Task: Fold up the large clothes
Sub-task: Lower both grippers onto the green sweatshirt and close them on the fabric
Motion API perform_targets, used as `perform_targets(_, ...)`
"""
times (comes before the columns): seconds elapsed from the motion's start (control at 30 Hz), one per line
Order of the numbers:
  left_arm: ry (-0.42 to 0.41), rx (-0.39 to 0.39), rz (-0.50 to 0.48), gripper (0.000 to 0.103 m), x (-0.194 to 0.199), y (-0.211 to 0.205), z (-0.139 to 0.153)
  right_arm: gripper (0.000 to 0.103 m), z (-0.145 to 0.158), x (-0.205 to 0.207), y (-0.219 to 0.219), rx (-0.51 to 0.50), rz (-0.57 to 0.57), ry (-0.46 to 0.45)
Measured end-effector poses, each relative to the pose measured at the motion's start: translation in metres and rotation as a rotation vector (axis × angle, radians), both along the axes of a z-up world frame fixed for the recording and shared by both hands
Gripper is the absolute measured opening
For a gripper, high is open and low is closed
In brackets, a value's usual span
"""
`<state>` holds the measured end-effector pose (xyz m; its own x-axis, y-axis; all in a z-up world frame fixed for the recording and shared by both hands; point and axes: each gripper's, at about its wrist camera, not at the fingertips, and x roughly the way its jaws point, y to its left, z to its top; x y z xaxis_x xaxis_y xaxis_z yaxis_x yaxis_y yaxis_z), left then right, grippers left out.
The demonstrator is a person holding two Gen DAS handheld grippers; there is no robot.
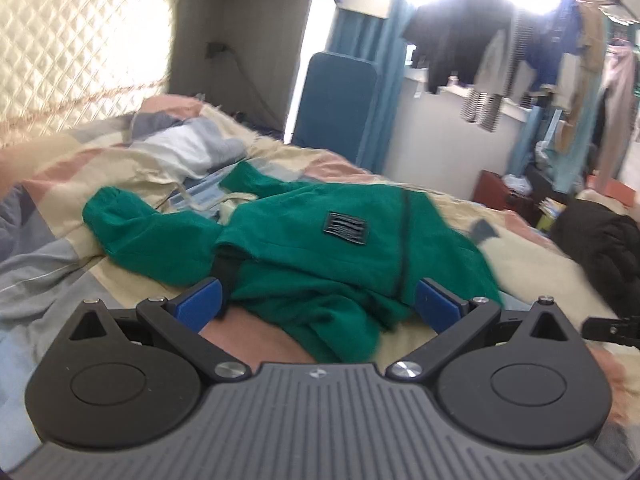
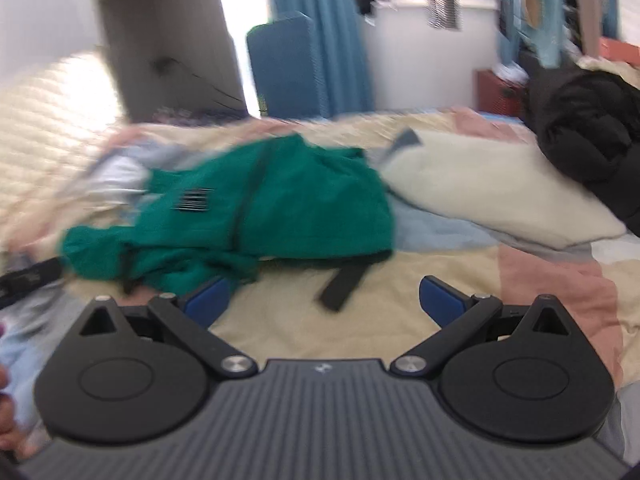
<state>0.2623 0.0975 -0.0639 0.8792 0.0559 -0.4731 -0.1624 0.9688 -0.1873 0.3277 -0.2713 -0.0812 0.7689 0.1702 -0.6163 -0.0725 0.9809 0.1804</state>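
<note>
A green garment (image 1: 312,248) with a black square patch and black trim lies crumpled on the bed, one sleeve bunched out to the left. My left gripper (image 1: 320,304) stands open just above its near edge, blue pads wide apart and nothing held. In the blurred right wrist view the same green garment (image 2: 256,216) lies to the left of centre, with a black strap (image 2: 340,284) hanging out from under its hem. My right gripper (image 2: 324,300) is open over bare bedspread, its left pad close to the garment's lower fold.
A patchwork bedspread (image 1: 532,264) in cream, pink and blue covers the bed. A black puffy jacket (image 2: 592,148) and a cream pillow (image 2: 492,196) lie at the right. Other folded cloth (image 1: 188,148) sits near the quilted headboard. Hanging clothes and a blue panel stand beyond the bed.
</note>
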Motion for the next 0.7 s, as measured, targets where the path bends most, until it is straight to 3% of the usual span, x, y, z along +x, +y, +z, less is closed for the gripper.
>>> perform_targets(0.17, 0.036, -0.015, 0.072, 0.103, 0.072, 0.044, -0.059, 0.103, -0.051, 0.064, 0.010, 0.056, -0.024, 0.021)
perform_targets(0.33, -0.013, -0.071, 0.132, 0.103, 0.117, 0.084, -0.113, 0.103, -0.100, 0.102, 0.010, 0.180, -0.034, -0.020)
perform_targets(0.57, -0.130, -0.169, 0.118, 0.100, 0.147, 0.107, -0.136, 0.103, -0.129, 0.139, 0.006, 0.219, -0.109, -0.184)
perform_targets(0.7, -0.179, -0.225, 0.116, 0.089, 0.157, 0.114, -0.136, 0.103, -0.146, 0.159, 0.004, 0.268, -0.084, -0.193)
